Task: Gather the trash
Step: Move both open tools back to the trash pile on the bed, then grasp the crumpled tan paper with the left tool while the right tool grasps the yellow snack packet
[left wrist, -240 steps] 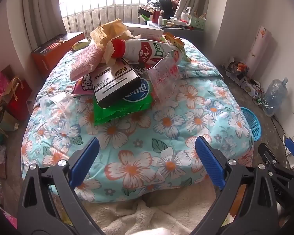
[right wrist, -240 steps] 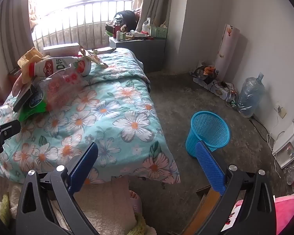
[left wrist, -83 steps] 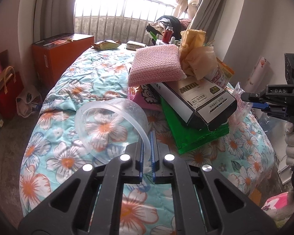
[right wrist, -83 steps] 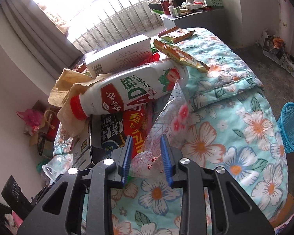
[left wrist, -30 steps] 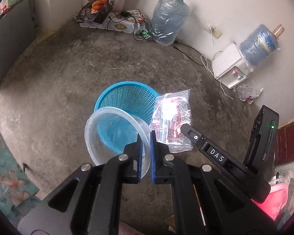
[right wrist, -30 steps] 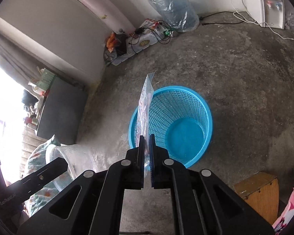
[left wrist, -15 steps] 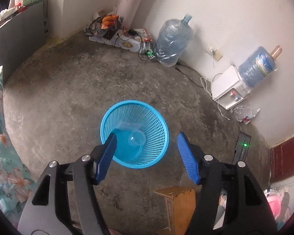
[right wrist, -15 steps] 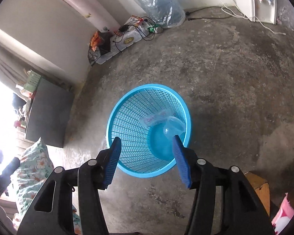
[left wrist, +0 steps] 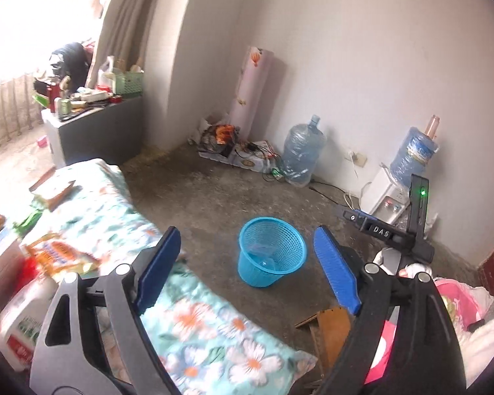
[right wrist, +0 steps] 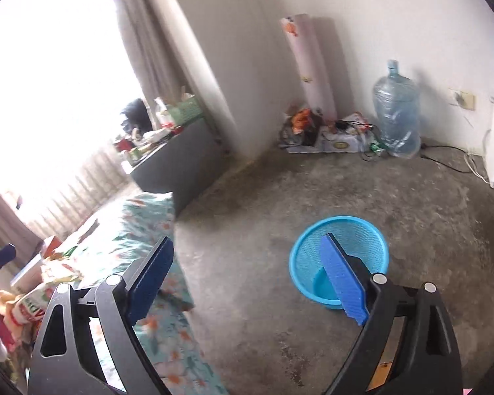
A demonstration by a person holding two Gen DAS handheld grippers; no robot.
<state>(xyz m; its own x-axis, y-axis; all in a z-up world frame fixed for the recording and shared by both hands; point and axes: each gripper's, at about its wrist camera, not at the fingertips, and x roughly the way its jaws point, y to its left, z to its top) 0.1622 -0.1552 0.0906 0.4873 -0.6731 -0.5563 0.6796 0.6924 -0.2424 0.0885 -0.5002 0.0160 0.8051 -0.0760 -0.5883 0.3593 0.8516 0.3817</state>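
Note:
A blue mesh wastebasket (left wrist: 271, 255) stands on the concrete floor beside the bed; a clear plastic cup and bag lie inside it. It also shows in the right wrist view (right wrist: 341, 250). My left gripper (left wrist: 247, 270) is open and empty, raised over the bed edge. My right gripper (right wrist: 247, 279) is open and empty, its right finger in front of the basket. Trash remains on the floral bed: a white milk bottle (left wrist: 23, 316), an orange snack packet (left wrist: 57, 255) and boxes at the left.
The floral-covered bed (left wrist: 197, 335) fills the lower left. Water jugs (left wrist: 301, 154), a dispenser (left wrist: 383, 194) and cables line the far wall. A grey cabinet (left wrist: 95, 131) with clutter stands by the window. A wooden stool (left wrist: 329, 326) is near the basket.
Both grippers released the cup and bag into the basket, opened, then pulled back and swung up from above the basket toward the bed.

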